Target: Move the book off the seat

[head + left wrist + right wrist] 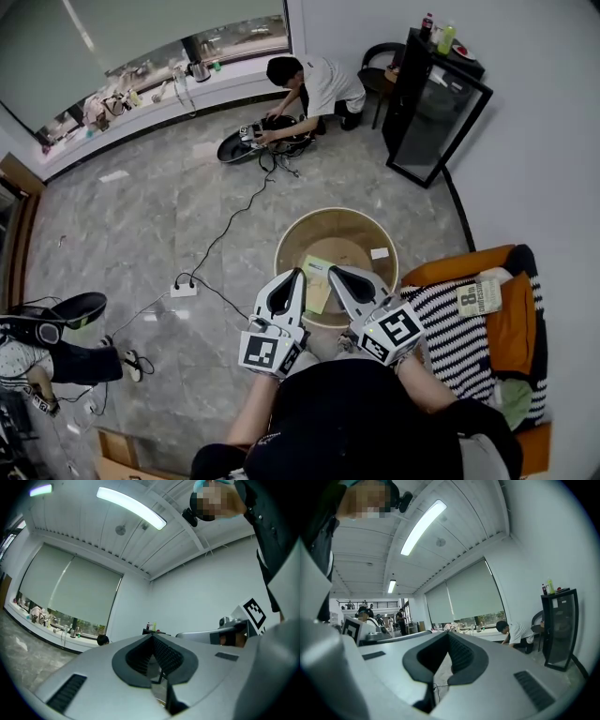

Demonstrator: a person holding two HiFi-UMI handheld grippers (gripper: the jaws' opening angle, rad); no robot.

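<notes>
The book (480, 296) lies on the striped cover (450, 342) of the orange seat (461, 264), at about 3 o'clock from both grippers and well apart from them. The right gripper (335, 272) is nearer, with the left gripper (298, 275) just beside it at 9 o'clock. Both point to 12 over a round table (292, 236), jaws pressed together on nothing. The book's long axis seems to run 9 to 3. Its cover shows a big "8"; the rest is too small to read.
</notes>
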